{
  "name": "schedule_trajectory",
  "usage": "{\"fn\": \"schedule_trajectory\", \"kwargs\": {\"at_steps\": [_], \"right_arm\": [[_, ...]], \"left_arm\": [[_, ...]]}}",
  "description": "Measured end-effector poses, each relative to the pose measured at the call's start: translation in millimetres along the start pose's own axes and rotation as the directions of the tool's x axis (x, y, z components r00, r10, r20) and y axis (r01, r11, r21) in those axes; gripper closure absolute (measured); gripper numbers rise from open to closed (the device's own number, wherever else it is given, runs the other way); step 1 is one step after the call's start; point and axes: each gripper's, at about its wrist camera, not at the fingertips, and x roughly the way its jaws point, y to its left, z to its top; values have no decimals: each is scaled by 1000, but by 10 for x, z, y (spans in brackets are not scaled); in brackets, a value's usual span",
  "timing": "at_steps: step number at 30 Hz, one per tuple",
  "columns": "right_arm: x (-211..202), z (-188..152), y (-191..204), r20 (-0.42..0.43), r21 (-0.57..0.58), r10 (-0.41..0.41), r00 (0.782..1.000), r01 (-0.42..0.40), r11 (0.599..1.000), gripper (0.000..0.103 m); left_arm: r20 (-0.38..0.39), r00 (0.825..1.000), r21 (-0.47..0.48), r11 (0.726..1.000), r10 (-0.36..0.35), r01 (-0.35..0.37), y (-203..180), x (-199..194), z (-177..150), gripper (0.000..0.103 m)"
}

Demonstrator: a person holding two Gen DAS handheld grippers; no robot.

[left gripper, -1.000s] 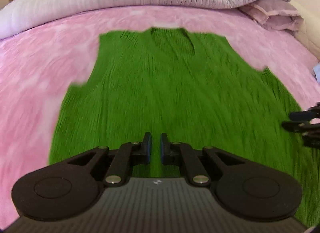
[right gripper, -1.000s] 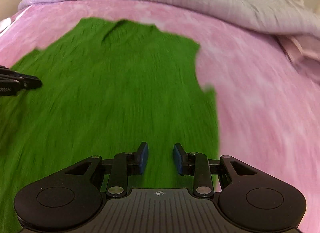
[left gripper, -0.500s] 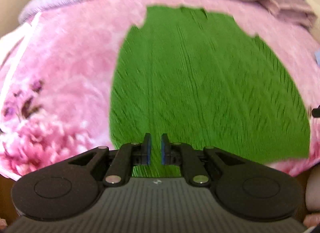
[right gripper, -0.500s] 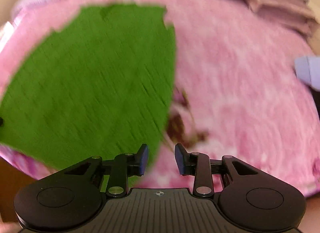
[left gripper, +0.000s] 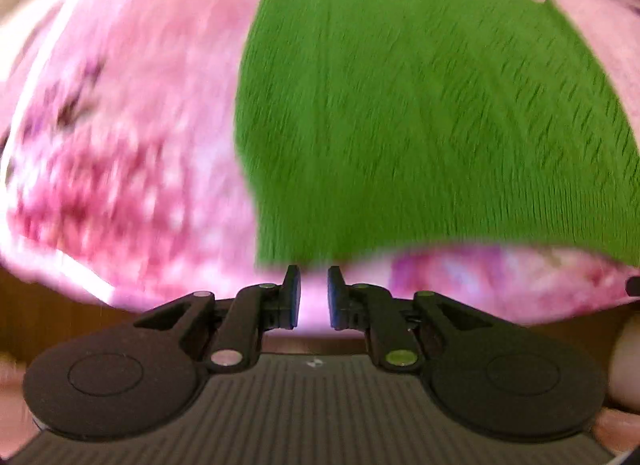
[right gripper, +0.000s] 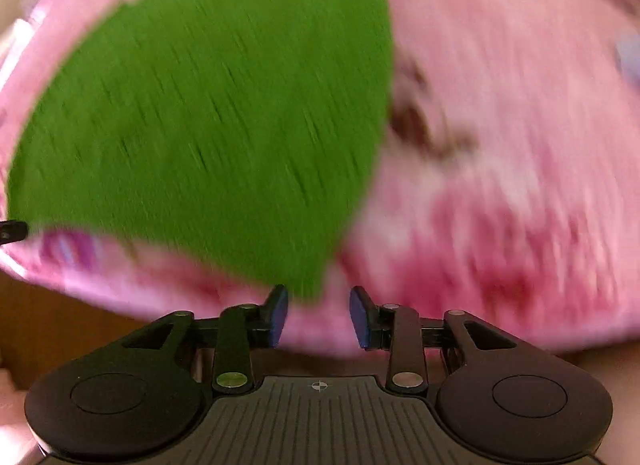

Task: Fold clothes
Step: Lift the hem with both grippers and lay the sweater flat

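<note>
No readable text, labels, brands or numbers in either view; both heavily motion-blurred.

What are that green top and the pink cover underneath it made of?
The green sleeveless knitted top looks like ribbed yarn, wool or acrylic: fine lengthwise ridges, matte. The pink flower-patterned bed cover seems a soft plush fleece with a fuzzy, mottled surface, though motion blur leaves that uncertain.

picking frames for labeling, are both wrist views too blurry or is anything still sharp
Left wrist view: green sweater and pink bedspread smeared by motion blur, left gripper sharp. Right wrist view: heavier streaking on the same sweater and bedspread; only the right gripper is crisp. Fisheye curves both scenes.
</note>
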Motion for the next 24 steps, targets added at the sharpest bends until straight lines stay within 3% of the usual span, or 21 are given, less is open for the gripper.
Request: {"fn": "schedule_trajectory", "kwargs": {"at_steps": [2,4,9,13,18,24], "right_arm": [[-246,-23,-91,21,68,9,1000,-11,998,69],[-556,20,-115,69,86,31,997,-37,996,69],[-1127,180,-74,101,87,68,993,-77,993,67],[-1411,315,6,92,124,108,990,-119,985,33],[-1631,330,122,69,125,117,991,-125,984,30],[-1862,224,318,54,41,100,993,-103,994,30]], "left_arm": [[20,1000,16,1000,19,-19,-42,-288,10,90],[55,998,33,999,4,-6,-91,-610,79,78],[63,998,15,1000,-11,10,-220,-1172,323,73],[61,998,12,1000,8,-9,-268,-1445,432,69],[63,998,1,1000,1,-1,-276,-1686,432,66],[65,998,-12,1000,-6,7,-304,-1941,341,66]]}}
